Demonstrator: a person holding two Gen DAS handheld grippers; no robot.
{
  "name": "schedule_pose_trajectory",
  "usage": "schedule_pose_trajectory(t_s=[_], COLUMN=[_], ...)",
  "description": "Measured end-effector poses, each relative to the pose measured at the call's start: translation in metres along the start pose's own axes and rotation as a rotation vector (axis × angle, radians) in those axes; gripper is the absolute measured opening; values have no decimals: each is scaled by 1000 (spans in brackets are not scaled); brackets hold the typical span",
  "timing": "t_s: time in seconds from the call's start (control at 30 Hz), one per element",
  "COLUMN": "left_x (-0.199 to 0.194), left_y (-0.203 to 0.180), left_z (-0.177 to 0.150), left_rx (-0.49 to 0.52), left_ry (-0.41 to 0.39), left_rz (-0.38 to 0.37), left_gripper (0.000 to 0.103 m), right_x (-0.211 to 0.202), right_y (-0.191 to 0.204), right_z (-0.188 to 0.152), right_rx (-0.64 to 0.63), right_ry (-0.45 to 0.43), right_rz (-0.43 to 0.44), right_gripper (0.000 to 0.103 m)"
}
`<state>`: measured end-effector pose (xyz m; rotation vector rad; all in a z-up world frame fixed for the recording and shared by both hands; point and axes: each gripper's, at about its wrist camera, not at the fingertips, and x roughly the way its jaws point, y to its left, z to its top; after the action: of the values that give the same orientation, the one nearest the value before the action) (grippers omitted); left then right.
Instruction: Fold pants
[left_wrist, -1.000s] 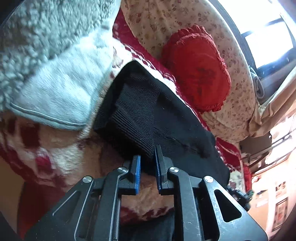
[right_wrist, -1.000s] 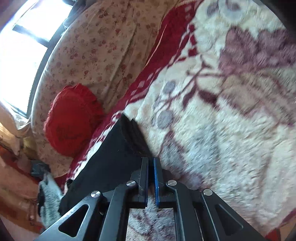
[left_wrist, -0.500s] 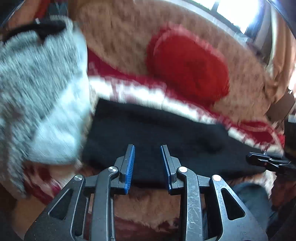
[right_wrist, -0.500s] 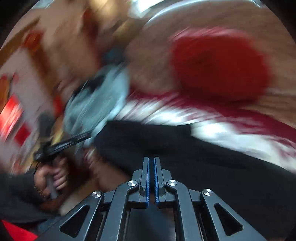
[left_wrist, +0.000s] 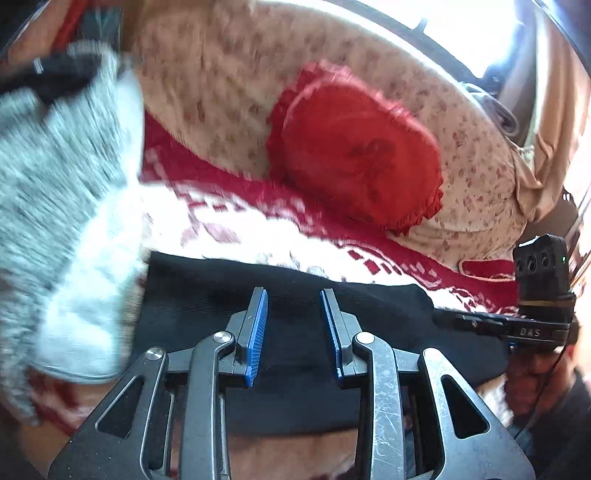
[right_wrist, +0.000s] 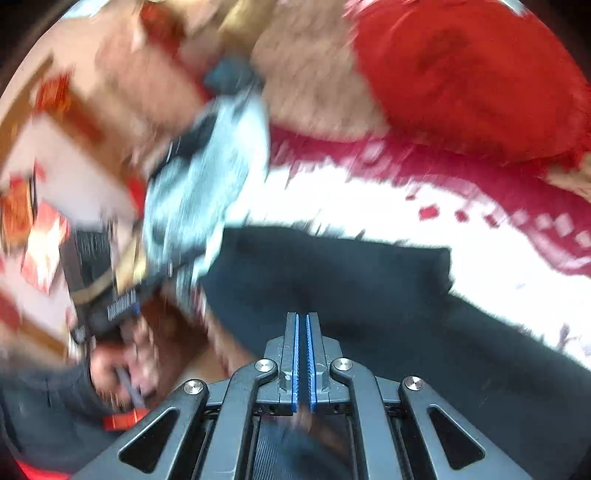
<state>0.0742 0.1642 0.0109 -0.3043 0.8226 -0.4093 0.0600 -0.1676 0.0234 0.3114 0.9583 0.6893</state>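
Left wrist: your left gripper (left_wrist: 293, 306) gapes above the black pants (left_wrist: 369, 317) — gripping nothing.
Right wrist: your right gripper (right_wrist: 303, 332) is clenched — whether cloth is pinched, you cannot tell.

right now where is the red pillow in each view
Left wrist view: red pillow sits upper centre, leaning on the floral cushion, beyond the black pants.
Right wrist view: red pillow fills the upper right, blurred.
Shared landmark: the black pants lying below it.

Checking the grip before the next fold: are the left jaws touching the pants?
Cannot tell. The left wrist view shows the left gripper open over the pants, nothing between its jaws.
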Motion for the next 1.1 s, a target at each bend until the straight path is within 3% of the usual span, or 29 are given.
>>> schedule_pose_trajectory(t_s=[0.03,0.07,0.17,0.23,0.3,0.47,0.53,0.6,0.67,0.73,0.77,0.8,0.87,0.9,1.0,1.03,1.07,1.1], left_x=[9,34,32,31,32,33,36,35,27,8,-5,-10,-11,-6,29,40,38,38], left_y=[5,17,30,29,31,27,25,23,19,10,1,-7,-29,-37,-47,-44,-43,-41], left_z=[-3,-11,-21,-21,-19,-18,-16,-13,-8,-6,-6,-8,-16,-20,-39,-47,-49,-50], left_rx=[-24,-87,-117,-125,-129,-105,-103,-87,-81,-53,-16,13,80,97,104,86,81,73], left_ry=[41,134,70,73,80,73,76,89,87,23,-21,-39,-30,-2,134,158,124,110], left_rz=[22,54,13,8,3,9,8,18,35,55,59,49,9,-9,0,9,-2,-12], left_gripper=[27,27,22,22,22,22,22,22,22,23,23,23,23,23,25,25,25,25], right_x=[6,12,33,17,4,-9,-9,-6,-31,-69,-86,-105,-120,-118,-125,-135,-149,-166], right_y=[-5,-12,-57,-91,-87,-40,-40,-63,-88,-89,-89,-90,-91,-92,-121,-140,-156,-168], right_z=[5,9,16,11,9,-1,-20,-36,-56,-71,-77,-88,-102,-107,-136,-152,-166,-177], right_rx=[27,31,140,326,328,191,197,255,378,391,386,390,372,359,411,492,577,653], right_ry=[-24,-29,18,-95,-142,-183,-151,-100,-219,-340,-398,-456,-473,-449,-357,-386,-460,-523], right_rz=[-7,-27,-193,-126,-223,-14,-15,-144,-95,-248,-230,-152,-34,-15,-216,-210,-154,-165], right_gripper=[3,3,0,0,2,2,2,0,0,3,3,3,3,3,0,0,0,0])
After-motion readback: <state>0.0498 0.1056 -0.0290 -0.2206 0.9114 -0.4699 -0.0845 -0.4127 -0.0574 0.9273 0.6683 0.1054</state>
